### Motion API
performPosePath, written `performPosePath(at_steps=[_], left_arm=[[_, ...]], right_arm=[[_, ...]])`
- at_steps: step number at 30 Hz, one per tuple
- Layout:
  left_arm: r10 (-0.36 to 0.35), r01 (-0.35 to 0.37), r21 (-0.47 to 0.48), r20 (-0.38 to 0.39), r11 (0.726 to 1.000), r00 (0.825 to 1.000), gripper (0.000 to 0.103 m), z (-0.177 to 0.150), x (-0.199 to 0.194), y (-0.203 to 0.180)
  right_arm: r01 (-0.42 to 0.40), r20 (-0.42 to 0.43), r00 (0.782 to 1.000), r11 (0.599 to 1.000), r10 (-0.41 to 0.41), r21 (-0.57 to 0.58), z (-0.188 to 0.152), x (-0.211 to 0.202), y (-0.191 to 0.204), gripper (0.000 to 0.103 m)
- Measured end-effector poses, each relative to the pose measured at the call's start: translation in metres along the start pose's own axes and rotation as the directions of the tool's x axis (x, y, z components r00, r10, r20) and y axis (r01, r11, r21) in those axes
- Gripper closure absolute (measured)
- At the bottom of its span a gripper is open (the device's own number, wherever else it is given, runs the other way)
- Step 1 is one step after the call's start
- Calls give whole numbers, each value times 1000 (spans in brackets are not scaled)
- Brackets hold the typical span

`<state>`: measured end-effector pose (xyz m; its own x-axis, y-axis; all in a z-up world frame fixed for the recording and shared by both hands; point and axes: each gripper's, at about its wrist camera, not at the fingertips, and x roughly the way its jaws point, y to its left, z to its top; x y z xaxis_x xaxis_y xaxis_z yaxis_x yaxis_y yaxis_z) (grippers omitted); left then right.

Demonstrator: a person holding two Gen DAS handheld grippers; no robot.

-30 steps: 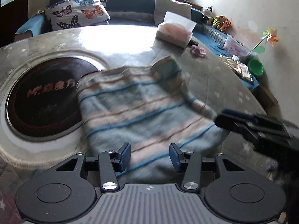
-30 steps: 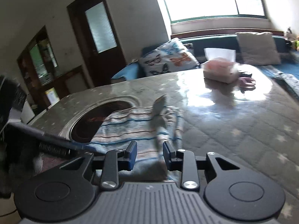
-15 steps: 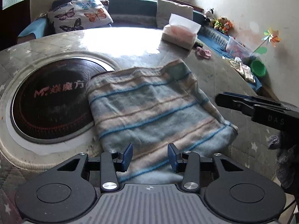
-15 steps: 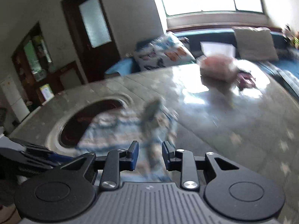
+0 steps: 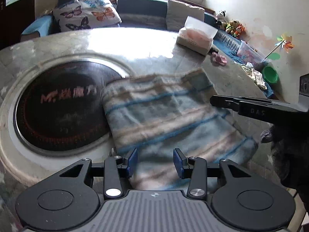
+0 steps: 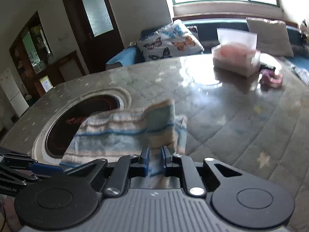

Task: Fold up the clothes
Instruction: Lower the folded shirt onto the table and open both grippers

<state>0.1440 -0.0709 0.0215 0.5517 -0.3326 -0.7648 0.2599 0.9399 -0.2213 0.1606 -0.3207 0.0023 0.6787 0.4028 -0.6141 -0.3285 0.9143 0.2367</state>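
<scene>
While closing, right gripper (image 6: pixel 155 161) over cloth (image 6: pixel 119 135)

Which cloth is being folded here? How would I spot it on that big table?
Find the round table with the dark glass disc set into it. Overlapping the disc's edge lies the striped cloth, pale blue with tan and bright blue bands, the only fabric spread on the tabletop.

Left claw (image 5: pixel 155 161) gapes over striped cloth (image 5: pixel 164 116).

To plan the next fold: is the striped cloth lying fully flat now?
No. The striped cloth lies mostly spread on the table, but its far corner stands up, curled.
</scene>
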Motion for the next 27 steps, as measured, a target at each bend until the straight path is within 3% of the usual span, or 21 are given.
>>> performPosePath(at_steps=[5,11,18,27], left_arm=[[14,-13,-17,40,1000,999,63,32,13,6],[-10,8,37,65,999,998,66,61,32,-2],[-10,8,67,34,998,999,68,71,60,-10],[13,-15,67,35,998,999,66,81,78,-8]], right_arm=[[-11,22,1000,999,12,-33,20,10,6,88],[13,6,1000,999,-13,-53,30,33,1,85],[9,-14,1000,999,-9,-41,24,46,-14,89],[16,-21,1000,997,-18,-76,28,51,-11,84]])
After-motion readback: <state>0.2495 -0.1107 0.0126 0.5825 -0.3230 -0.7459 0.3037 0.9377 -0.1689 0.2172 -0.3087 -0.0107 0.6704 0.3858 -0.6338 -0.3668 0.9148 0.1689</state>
